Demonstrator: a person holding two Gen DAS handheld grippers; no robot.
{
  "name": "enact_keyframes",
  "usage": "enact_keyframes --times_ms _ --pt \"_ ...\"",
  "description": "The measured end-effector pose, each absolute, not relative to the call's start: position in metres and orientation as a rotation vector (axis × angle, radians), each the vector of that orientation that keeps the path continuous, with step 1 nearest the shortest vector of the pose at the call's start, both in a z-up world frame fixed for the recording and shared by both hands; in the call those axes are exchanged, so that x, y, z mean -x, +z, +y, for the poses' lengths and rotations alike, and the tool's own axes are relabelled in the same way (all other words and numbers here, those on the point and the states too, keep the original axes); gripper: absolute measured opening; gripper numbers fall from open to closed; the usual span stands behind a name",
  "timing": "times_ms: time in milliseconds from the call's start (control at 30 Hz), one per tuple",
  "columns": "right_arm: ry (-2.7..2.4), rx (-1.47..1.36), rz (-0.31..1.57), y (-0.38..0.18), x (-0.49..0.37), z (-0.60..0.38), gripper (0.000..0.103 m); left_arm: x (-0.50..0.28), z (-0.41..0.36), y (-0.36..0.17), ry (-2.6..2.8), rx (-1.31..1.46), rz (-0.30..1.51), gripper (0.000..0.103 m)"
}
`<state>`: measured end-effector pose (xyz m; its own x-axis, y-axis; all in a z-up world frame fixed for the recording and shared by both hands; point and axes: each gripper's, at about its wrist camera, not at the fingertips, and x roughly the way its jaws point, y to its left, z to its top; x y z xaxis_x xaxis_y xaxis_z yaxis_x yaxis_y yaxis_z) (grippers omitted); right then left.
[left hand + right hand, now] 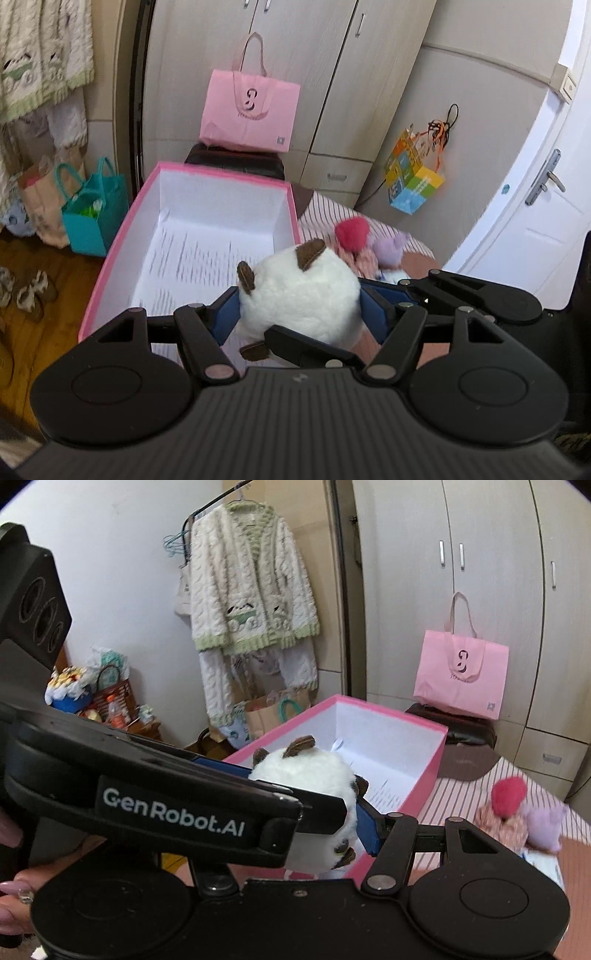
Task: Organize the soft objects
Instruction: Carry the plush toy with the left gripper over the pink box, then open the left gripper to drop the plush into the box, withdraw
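A white plush ball with brown ears (301, 291) is clamped between the blue pads of my left gripper (299, 310), held over the near end of an open pink box (110, 243) with a white paper-lined inside. The same plush (314, 775) shows in the right wrist view, where the left gripper's body crosses in front and hides my right gripper's left finger. One blue right finger (367, 825) touches the plush's side. A red plush (351, 230), a purple plush (393, 247) and a pinkish one lie on the striped bed (325, 210) to the right.
A pink tote bag (251, 110) stands on a dark stool behind the box. A teal bag (94, 218) sits on the wood floor at left. A colourful bag (412, 181) hangs on the wardrobe. A knitted cardigan (251, 590) hangs by the wall. A white door stands at right.
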<state>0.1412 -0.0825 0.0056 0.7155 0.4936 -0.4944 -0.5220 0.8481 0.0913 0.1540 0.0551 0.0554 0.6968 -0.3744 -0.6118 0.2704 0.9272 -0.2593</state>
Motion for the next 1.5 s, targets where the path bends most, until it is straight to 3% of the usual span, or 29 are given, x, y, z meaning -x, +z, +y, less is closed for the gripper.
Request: enact_keyframes --times_ms 267,767,1267,1500 --pt "0.569 0.033 0.545 0.013 -0.220 -0.081 0.065 -0.236 0.059 0.054 -0.367 0.184 0.734 0.068" --pt "0.591 0.091 0.679 -0.030 -0.321 -0.061 0.059 -0.347 0.069 -0.017 -0.310 0.318 0.973 0.067" --pt "0.570 0.171 0.737 -0.058 -0.351 -0.054 0.059 -0.373 0.067 -0.047 -0.257 0.328 1.057 0.066" --pt "0.497 0.222 0.707 -0.048 -0.329 -0.063 0.062 -0.341 0.072 -0.022 -0.270 0.184 0.921 0.070"
